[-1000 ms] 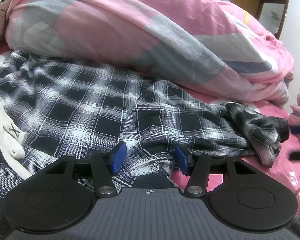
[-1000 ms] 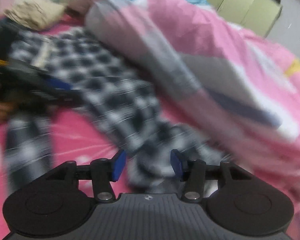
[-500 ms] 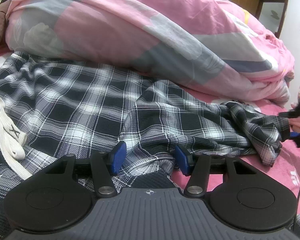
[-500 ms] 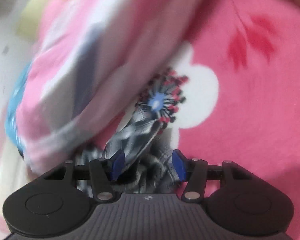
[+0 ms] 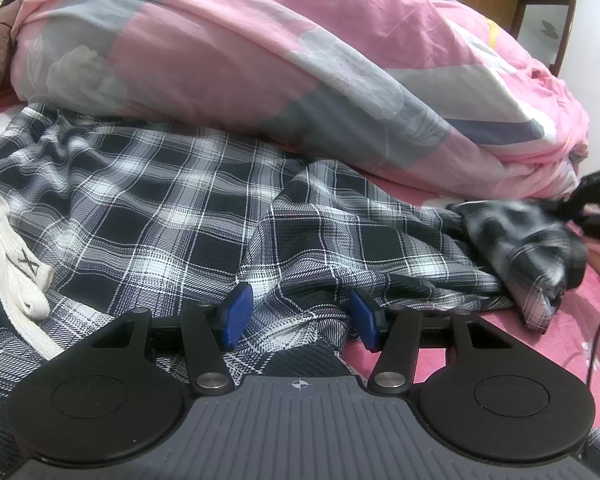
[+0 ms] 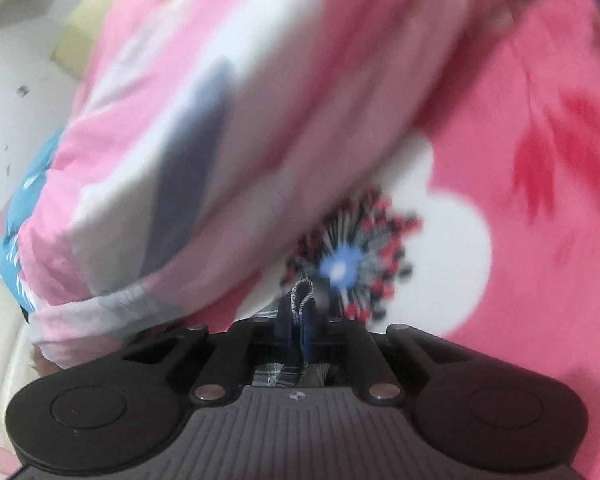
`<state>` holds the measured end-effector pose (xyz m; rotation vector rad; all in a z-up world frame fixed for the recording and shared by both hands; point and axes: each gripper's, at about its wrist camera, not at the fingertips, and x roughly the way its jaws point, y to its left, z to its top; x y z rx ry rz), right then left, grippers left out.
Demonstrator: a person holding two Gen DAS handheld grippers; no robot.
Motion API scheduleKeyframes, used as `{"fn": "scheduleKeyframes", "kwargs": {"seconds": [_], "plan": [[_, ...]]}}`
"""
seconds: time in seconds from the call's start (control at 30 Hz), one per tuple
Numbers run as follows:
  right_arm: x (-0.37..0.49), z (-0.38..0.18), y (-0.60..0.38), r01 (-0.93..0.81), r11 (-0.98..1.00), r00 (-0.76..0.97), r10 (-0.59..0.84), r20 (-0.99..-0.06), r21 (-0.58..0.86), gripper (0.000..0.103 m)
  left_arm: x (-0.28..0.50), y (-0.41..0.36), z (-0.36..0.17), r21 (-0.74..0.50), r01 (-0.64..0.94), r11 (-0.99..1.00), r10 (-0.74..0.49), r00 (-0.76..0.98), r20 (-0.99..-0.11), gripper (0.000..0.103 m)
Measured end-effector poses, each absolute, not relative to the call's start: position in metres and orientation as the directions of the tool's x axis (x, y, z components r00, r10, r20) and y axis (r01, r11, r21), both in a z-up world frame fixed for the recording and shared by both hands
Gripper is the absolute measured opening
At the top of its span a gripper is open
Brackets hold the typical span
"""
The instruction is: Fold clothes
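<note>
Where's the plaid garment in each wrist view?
Left wrist: plaid garment spreads across the middle, its far end blurred at right by the right gripper.
Right wrist: only a pinched fold shows, bottom centre.
Shared landmark: the pink-and-grey duvet.

The left wrist camera sits low and close behind its fingers [image 5: 236, 316]. It looks across the checked clothes [image 5: 148, 208] to the big pink quilt [image 5: 260, 64] past them. The right wrist camera looks past its fingers [image 6: 306, 328], very near the pink flower sheet [image 6: 540, 160], tipped sideways. Both views share the quilt [image 6: 204, 112].
</note>
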<state>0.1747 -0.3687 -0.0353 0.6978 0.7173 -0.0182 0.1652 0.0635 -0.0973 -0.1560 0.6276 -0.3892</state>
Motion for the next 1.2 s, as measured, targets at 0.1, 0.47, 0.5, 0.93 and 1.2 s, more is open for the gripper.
{"fn": "scheduleKeyframes", "kwargs": {"seconds": [0.1, 0.47, 0.5, 0.93, 1.2], "plan": [[0.169, -0.006, -0.371, 0.221, 0.854, 0.794, 0.124, -0.596, 0.471, 0.004, 0.165, 0.064, -0.097, -0.258, 0.307, 0.916, -0.4, 0.74, -0.541, 0.053], [0.21, 0.025, -0.446, 0.405, 0.912, 0.671, -0.346, -0.656, -0.067, 0.004, 0.166, 0.064, -0.098, -0.259, 0.309, 0.915, -0.402, 0.739, -0.54, 0.053], [0.214, 0.022, -0.453, 0.423, 0.903, 0.658, -0.363, -0.66, -0.076, 0.004, 0.166, 0.064, -0.098, -0.259, 0.309, 0.915, -0.402, 0.739, -0.54, 0.053], [0.229, -0.037, -0.529, 0.634, 0.747, 0.457, -0.57, -0.683, -0.2, 0.008, 0.165, 0.064, -0.098, -0.26, 0.308, 0.915, -0.402, 0.741, -0.538, 0.053], [0.185, 0.006, -0.518, 0.612, 0.776, 0.59, -0.577, -0.564, -0.153, 0.041, 0.165, 0.064, -0.098, -0.26, 0.308, 0.915, -0.402, 0.741, -0.538, 0.054]]}}
